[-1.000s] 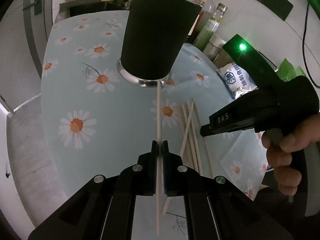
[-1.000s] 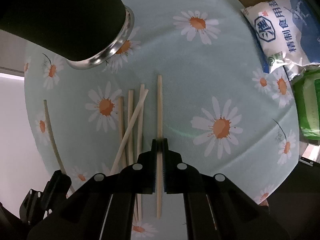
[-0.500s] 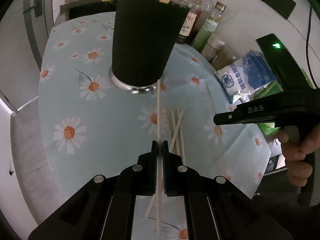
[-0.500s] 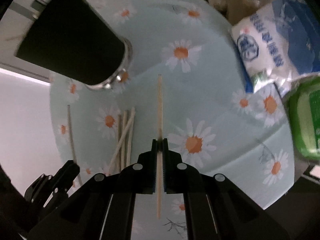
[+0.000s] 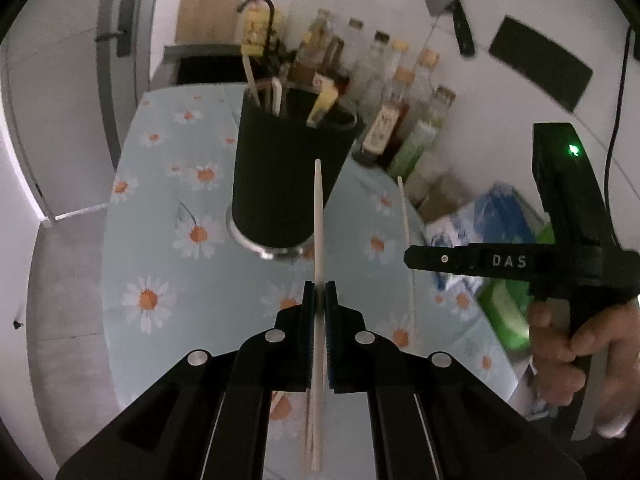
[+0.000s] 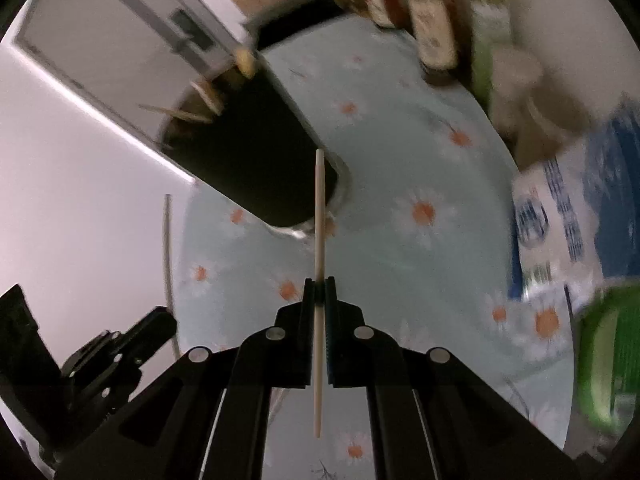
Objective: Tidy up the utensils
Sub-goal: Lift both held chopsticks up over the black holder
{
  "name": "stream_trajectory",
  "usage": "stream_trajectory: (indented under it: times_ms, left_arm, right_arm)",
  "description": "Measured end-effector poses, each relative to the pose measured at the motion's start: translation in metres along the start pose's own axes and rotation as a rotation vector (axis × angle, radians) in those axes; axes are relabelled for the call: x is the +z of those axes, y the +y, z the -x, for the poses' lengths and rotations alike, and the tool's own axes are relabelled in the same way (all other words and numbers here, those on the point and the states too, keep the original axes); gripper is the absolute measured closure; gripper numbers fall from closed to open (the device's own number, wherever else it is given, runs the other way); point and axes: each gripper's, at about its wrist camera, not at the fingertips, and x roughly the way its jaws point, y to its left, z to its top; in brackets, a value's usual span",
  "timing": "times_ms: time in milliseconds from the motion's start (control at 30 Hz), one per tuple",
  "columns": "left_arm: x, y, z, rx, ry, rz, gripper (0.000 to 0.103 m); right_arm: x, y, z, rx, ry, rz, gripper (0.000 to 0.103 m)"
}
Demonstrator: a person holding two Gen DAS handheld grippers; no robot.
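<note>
The left gripper [image 5: 319,292] is pinching one chopstick [image 5: 318,216], the right gripper [image 6: 319,288] another chopstick [image 6: 319,216], both above bare tablecloth [image 5: 224,280] beside the black holder [image 5: 286,176]; only the left view is showing the person's hand [image 5: 576,356].

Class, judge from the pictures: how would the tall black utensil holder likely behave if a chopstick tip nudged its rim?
The utensil holder looks tall on a narrower metal base, so probably tippable. Utensils already inside may steady it. Its smooth wall likely deflects a chopstick.
</note>
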Motion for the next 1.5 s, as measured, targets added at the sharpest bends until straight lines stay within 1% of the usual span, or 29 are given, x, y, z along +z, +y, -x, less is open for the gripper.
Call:
stream_trajectory:
  times_ms: [100, 167, 267, 433, 567, 633, 767, 900, 1033, 1133, 1300, 1500]
  left_arm:
    - [0.008, -0.005, 0.006, 0.001, -0.056, 0.017, 0.099]
    - [0.014, -0.008, 0.01, 0.003, -0.097, 0.029, 0.099]
    - [0.024, -0.01, 0.016, 0.004, -0.15, 0.044, 0.099]
    - [0.042, -0.013, 0.026, -0.001, -0.248, 0.06, 0.099]
    - [0.057, -0.013, 0.029, 0.0, -0.294, 0.065, 0.099]
    - [0.065, -0.013, 0.03, 0.0, -0.318, 0.059, 0.099]
    - [0.085, -0.012, 0.035, -0.016, -0.391, 0.052, 0.099]
    - [0.1, -0.007, 0.036, -0.031, -0.443, 0.053, 0.099]
    - [0.117, -0.001, 0.035, -0.046, -0.504, 0.064, 0.099]
    - [0.127, 0.004, 0.033, -0.049, -0.548, 0.072, 0.099]
    - [0.142, 0.01, 0.024, -0.058, -0.591, 0.081, 0.099]
    - [0.148, 0.016, 0.011, -0.051, -0.641, 0.099, 0.099]
  right_arm:
    - [0.006, 0.012, 0.015, 0.059, -0.082, 0.079, 0.098]
    - [0.012, 0.02, 0.025, 0.072, -0.139, 0.131, 0.098]
    - [0.02, 0.031, 0.036, 0.115, -0.211, 0.213, 0.098]
    - [0.029, 0.043, 0.051, 0.189, -0.277, 0.281, 0.098]
    - [0.042, 0.054, 0.053, 0.197, -0.333, 0.321, 0.098]
    - [0.049, 0.057, 0.057, 0.219, -0.362, 0.332, 0.098]
    - [0.072, 0.054, 0.051, 0.26, -0.404, 0.323, 0.097]
    - [0.09, 0.055, 0.049, 0.291, -0.448, 0.322, 0.097]
    - [0.106, 0.058, 0.052, 0.299, -0.503, 0.318, 0.097]
    - [0.117, 0.061, 0.05, 0.293, -0.526, 0.317, 0.097]
    - [0.131, 0.064, 0.047, 0.288, -0.552, 0.319, 0.097]
    - [0.141, 0.065, 0.042, 0.277, -0.582, 0.325, 0.097]
